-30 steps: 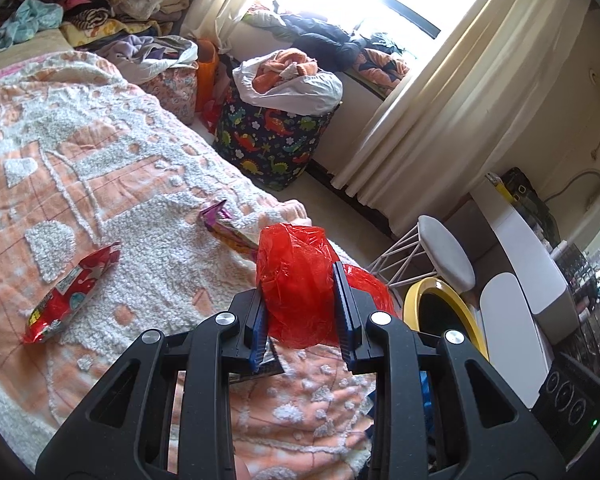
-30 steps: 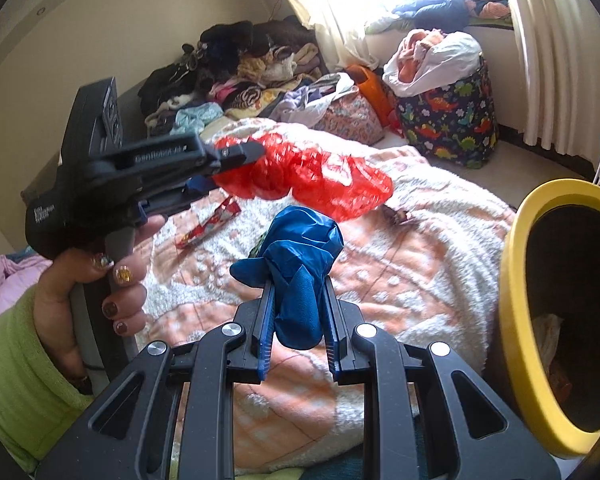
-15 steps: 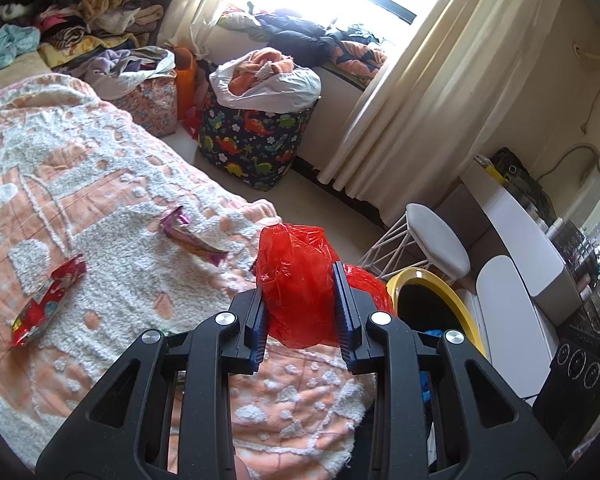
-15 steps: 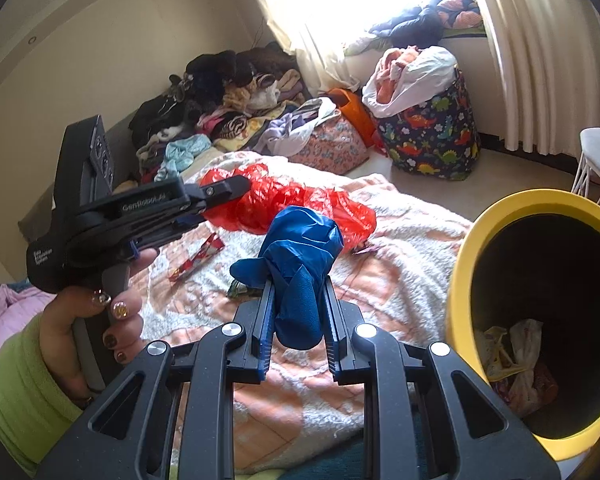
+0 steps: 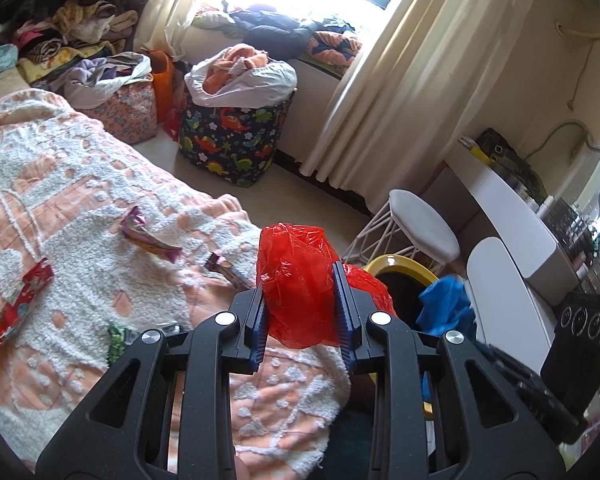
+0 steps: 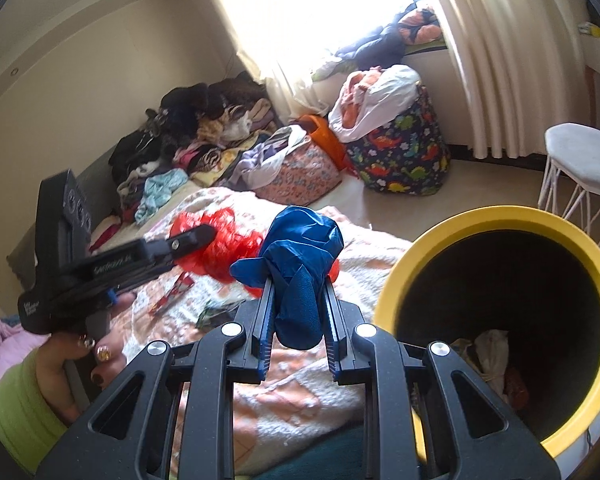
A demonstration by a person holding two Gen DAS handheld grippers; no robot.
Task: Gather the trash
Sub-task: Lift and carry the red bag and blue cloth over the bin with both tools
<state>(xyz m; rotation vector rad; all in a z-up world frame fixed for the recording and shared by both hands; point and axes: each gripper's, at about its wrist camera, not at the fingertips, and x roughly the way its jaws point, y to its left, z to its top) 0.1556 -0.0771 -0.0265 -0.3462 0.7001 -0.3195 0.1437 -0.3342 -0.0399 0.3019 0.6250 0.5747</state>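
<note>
My left gripper (image 5: 299,312) is shut on a crumpled red plastic bag (image 5: 296,276), held above the bed's corner; it also shows in the right wrist view (image 6: 220,248). My right gripper (image 6: 298,320) is shut on a crumpled blue plastic bag (image 6: 300,256), which also shows in the left wrist view (image 5: 444,300). The yellow-rimmed black bin (image 6: 496,224) stands just right of it, with trash inside; its rim shows in the left wrist view (image 5: 400,264). Snack wrappers lie on the bedspread: a red one (image 5: 20,300), a purple one (image 5: 148,236), a brown one (image 5: 228,270) and a green one (image 5: 116,340).
A peach and white bedspread (image 5: 80,200) covers the bed. A dinosaur-print laundry bag (image 5: 232,140) and a floral bag (image 5: 124,108) stand on the floor by the curtains. A white stool (image 5: 420,228) and a white desk (image 5: 512,220) are beyond the bin.
Both grippers have carried their bags rightward toward the bin. The bin now fills more of the right wrist view, and the blue bag has come into the left wrist view.
</note>
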